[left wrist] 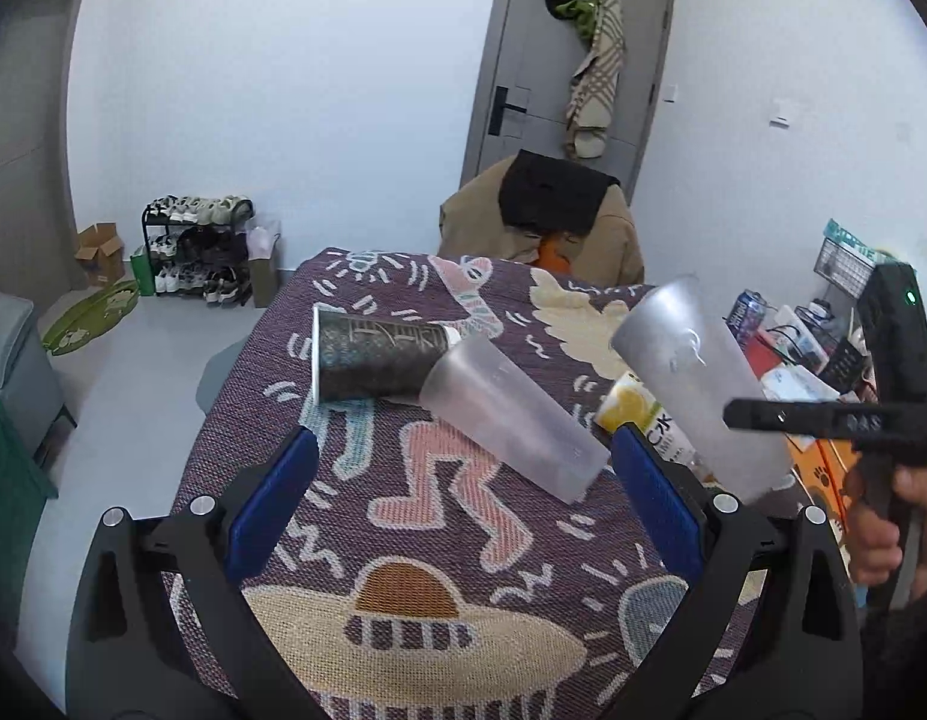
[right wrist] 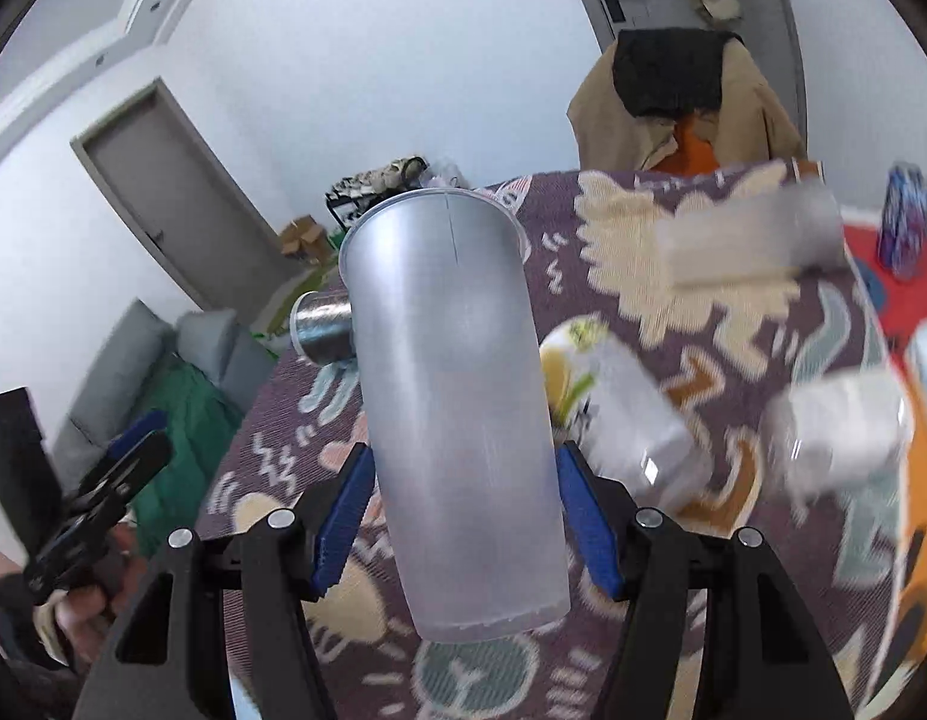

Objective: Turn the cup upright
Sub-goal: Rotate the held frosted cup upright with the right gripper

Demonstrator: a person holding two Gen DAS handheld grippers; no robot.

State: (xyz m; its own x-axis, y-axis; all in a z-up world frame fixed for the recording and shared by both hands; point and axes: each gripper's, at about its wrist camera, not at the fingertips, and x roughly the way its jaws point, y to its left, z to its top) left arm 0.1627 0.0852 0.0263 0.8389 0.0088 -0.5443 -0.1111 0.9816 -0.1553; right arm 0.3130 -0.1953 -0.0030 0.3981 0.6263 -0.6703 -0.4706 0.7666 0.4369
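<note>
My right gripper (right wrist: 460,510) has its jaws pinching the frosted cup (right wrist: 451,396), lifted off the surface (left wrist: 439,540) and tilted toward 11 o'clock. My left gripper (left wrist: 463,498) hangs over the surface with jaws spread, a second clear cup (left wrist: 511,417) lying on its side at 12 o'clock.

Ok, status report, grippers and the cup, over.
Right gripper shut on frosted cup, lifted, tilted, rim up. Left gripper open, empty. Second frosted cup and dark cup lie on tablecloth.

white walls (left wrist: 283,90), grey door (left wrist: 559,60), maybe shoe rack (left wrist: 196,249).
</note>
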